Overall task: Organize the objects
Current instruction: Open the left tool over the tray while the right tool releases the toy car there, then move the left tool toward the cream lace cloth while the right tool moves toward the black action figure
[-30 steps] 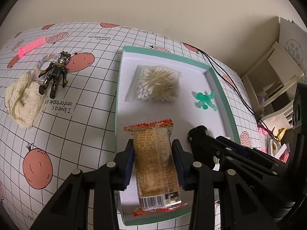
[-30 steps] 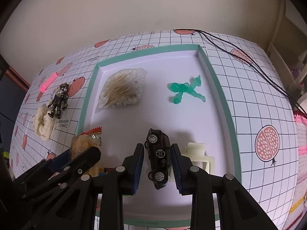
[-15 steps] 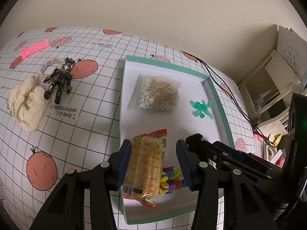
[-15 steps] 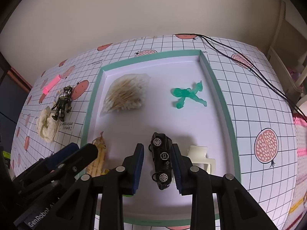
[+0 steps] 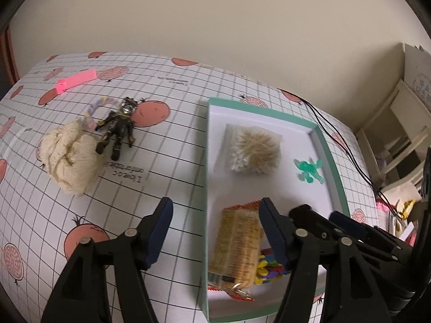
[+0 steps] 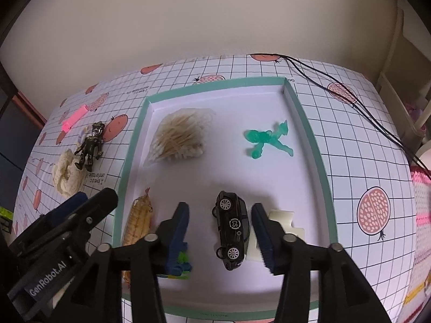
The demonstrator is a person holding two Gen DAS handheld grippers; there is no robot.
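Beige wall backs a worktop (image 5: 167, 145) under grid-and-fruit cloth, carrying a shallow green-rimmed white cardboard tray (image 6: 304, 123). Inside lie an orange biscuit packet (image 5: 237, 245) and a black toy car (image 6: 233, 227). Both the left tongs (image 5: 215, 231) and right tongs (image 6: 221, 228) gape wide, holding nothing. Risk: withdrawing fingers could clip either, or the 1 car roll.

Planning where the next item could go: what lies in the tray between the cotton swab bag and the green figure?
Nothing: in the right wrist view, bare white tray floor separates the cotton swab bag from the green figure.
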